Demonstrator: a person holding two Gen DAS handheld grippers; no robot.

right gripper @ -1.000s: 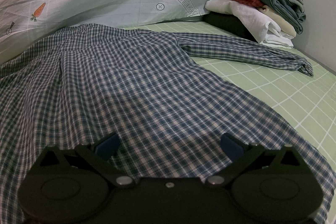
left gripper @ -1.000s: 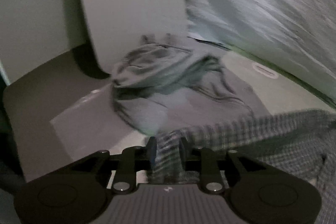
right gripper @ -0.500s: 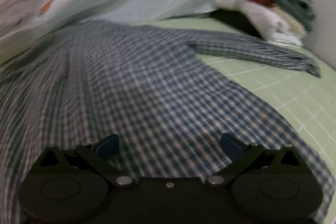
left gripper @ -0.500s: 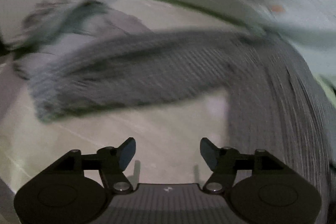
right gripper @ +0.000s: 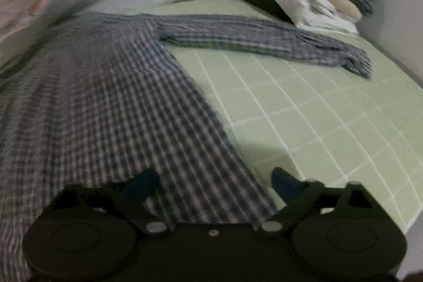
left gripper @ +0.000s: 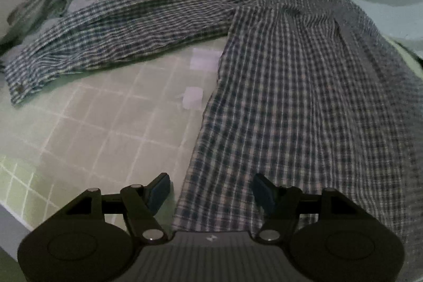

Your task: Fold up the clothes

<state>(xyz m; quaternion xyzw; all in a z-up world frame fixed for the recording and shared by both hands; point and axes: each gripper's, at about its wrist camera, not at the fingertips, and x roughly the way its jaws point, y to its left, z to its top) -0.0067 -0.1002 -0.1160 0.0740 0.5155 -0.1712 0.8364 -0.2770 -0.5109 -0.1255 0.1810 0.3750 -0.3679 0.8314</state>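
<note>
The checked shirt lies spread flat on the bed, its side hems running under both tools. The left hand-held gripper gapes over one hem; the right hand-held gripper, jaws just narrowing, straddles the other without pinching it. Closing too shallow risks catching only one layer, so the fold could drag crooked
</note>
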